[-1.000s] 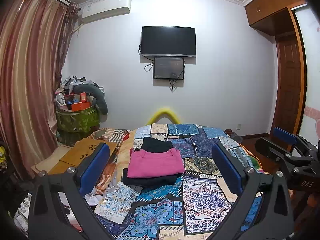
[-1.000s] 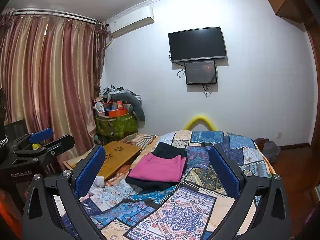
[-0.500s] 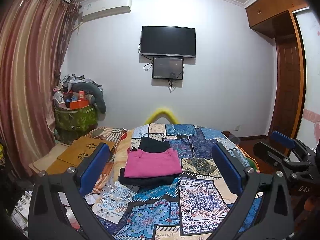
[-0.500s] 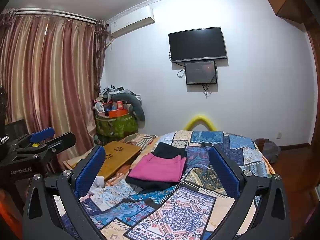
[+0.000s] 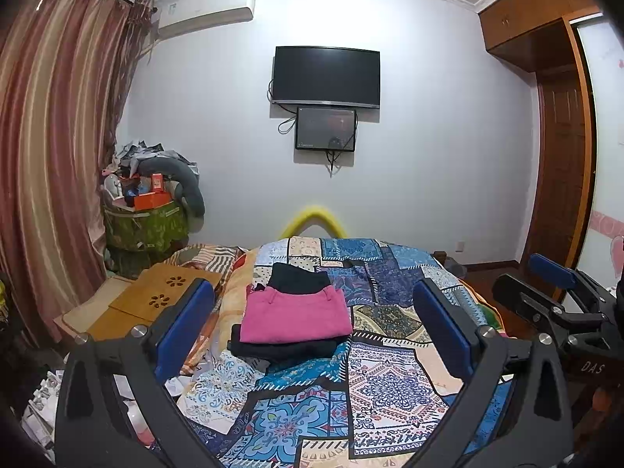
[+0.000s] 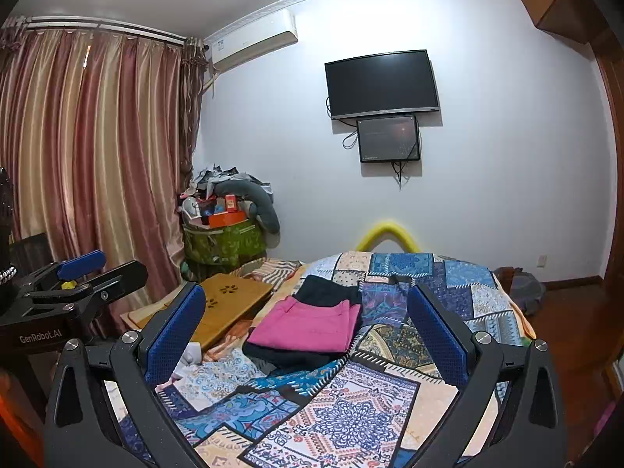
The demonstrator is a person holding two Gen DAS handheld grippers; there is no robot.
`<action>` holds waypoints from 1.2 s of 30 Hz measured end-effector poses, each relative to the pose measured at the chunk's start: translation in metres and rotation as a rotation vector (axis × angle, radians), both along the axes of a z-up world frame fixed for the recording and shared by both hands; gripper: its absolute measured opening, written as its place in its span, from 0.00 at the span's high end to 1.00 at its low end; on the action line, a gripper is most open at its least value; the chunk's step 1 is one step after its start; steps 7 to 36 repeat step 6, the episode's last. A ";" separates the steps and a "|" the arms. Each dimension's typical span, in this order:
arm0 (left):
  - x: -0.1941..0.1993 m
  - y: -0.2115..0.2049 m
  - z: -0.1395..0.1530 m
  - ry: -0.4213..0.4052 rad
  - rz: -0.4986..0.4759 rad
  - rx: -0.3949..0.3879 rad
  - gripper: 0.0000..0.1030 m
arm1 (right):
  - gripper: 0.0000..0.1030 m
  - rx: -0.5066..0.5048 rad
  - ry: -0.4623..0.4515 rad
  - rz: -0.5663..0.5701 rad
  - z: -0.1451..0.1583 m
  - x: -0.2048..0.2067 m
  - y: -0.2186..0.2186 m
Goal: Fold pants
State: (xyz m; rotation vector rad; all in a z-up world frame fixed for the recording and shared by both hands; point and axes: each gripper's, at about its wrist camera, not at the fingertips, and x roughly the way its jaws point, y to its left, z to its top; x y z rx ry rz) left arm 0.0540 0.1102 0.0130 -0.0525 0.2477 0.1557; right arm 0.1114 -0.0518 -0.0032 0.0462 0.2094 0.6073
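Folded pink pants (image 5: 294, 314) lie on top of folded black garments (image 5: 286, 347) on the patchwork bedspread (image 5: 390, 382); another black folded piece (image 5: 298, 279) lies behind them. The stack also shows in the right wrist view (image 6: 308, 323). My left gripper (image 5: 312, 327) is open and empty, held above the near part of the bed, short of the stack. My right gripper (image 6: 306, 335) is open and empty, level with it. Each gripper shows at the edge of the other's view: the right (image 5: 553, 292), the left (image 6: 78, 277).
A wooden lap desk (image 5: 163, 298) lies left of the bed. A green bin (image 5: 144, 226) piled with clutter stands by the curtain (image 5: 50, 156). A TV (image 5: 325, 76) hangs on the far wall. A wooden wardrobe and door (image 5: 561, 179) are on the right.
The left wrist view has shifted slightly, so the stack sits a little further left and the right gripper lower in frame. The right view is almost unchanged. Both grippers stay open.
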 end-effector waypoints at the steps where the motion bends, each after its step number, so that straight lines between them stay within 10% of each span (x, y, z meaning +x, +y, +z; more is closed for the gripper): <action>1: 0.001 0.000 0.000 0.002 0.000 0.000 0.00 | 0.00 0.000 0.001 0.000 0.000 0.000 0.000; 36: 0.003 0.000 -0.004 0.012 -0.003 -0.004 0.00 | 0.00 0.002 0.010 -0.001 -0.001 0.002 0.000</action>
